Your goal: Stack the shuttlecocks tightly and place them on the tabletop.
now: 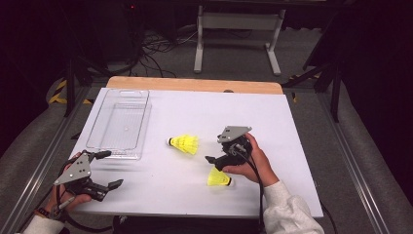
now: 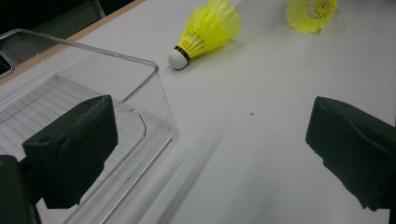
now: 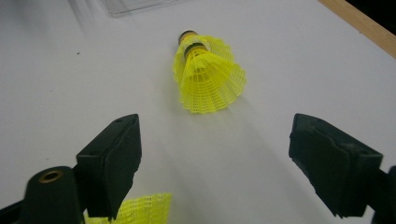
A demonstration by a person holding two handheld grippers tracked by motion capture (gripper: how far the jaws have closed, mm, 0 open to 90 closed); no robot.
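Observation:
Two yellow shuttlecocks lie on the white table. One shuttlecock [image 1: 185, 144] [image 2: 205, 32] [image 3: 208, 74] rests on its side mid-table, white cork toward the clear tray. The other [image 1: 218, 178] [image 2: 310, 14] [image 3: 135, 210] lies nearer the front, just beside my right gripper's lower jaw. My right gripper [image 1: 214, 150] [image 3: 215, 158] is open and points at the mid-table shuttlecock, a short way off it. My left gripper [image 1: 109, 169] [image 2: 210, 149] stands open at the front left, its jaws empty, one jaw by the tray's near corner.
A clear plastic tray [image 1: 119, 124] [image 2: 154, 93] [image 3: 135, 4] sits empty at the left back of the white board [image 1: 272, 122]. A wooden strip [image 1: 195, 84] edges the far side. Metal rails run along both sides of the table.

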